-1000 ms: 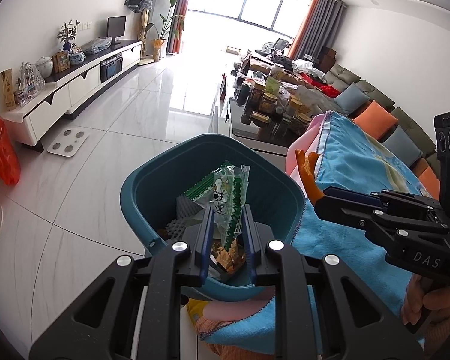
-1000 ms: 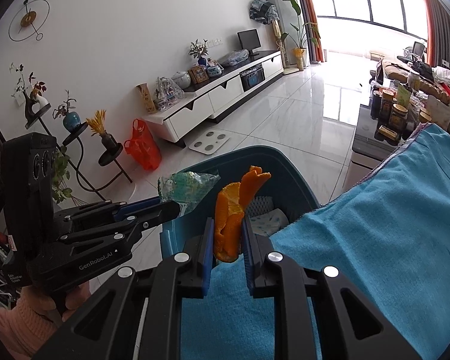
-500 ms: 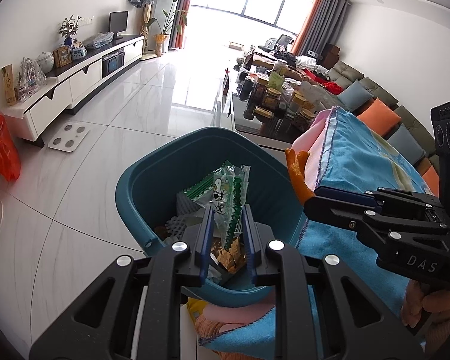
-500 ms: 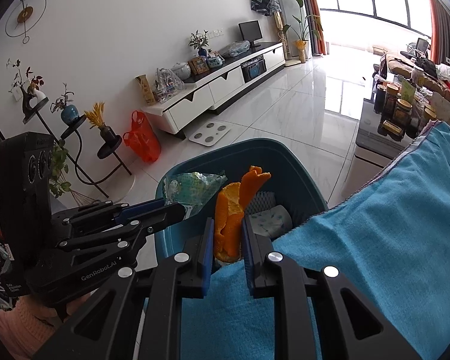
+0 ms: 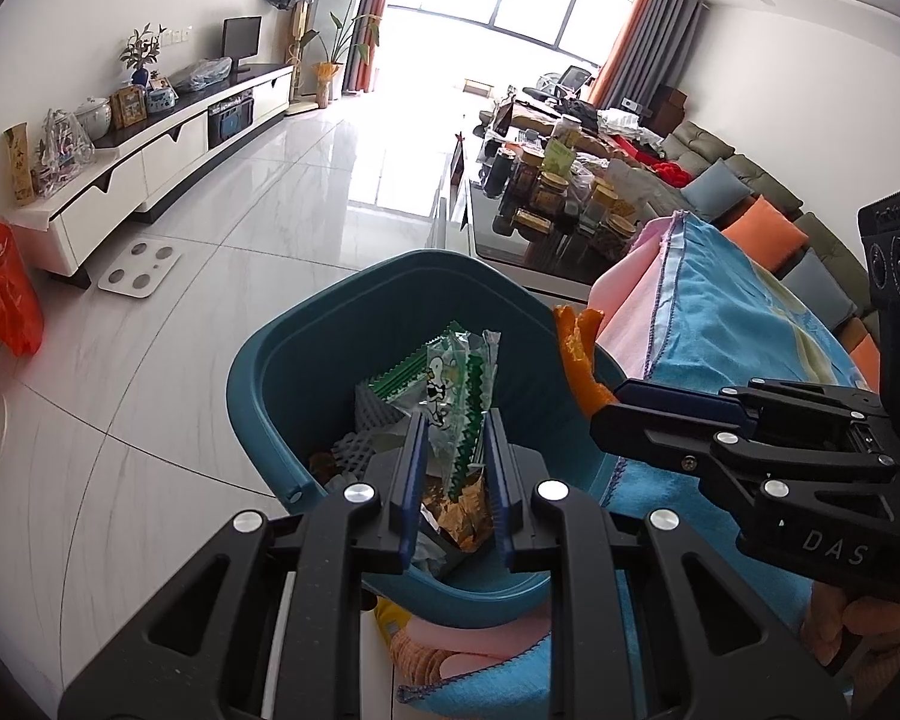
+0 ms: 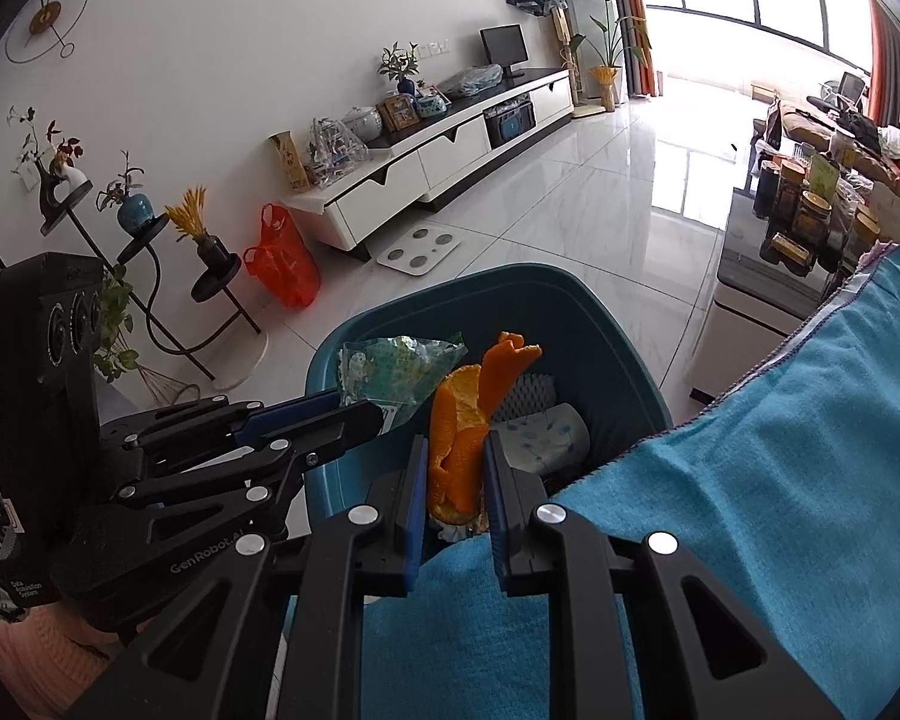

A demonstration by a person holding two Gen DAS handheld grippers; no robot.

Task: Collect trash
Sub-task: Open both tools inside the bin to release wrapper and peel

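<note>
Left hand-held gripper [image 5: 450, 468] clamps crinkly green-white plastic snack wrapper [image 5: 456, 396] over round teal plastic bin [image 5: 270, 372]; right hand-held gripper [image 6: 455, 480] pinches curled orange peel [image 6: 468, 414] above bin rim, beside blue towel [image 6: 750, 480]

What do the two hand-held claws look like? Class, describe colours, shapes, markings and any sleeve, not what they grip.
Both claws are matt black, angular linkages with silver rivets and flat blue-faced fingers. The left claw has "GenRobot.AI" in pale lettering on its side and a boxy black camera block; a pink knitted sleeve shows beneath it. The right claw is lettered "DAS", with a bare hand below.
</note>
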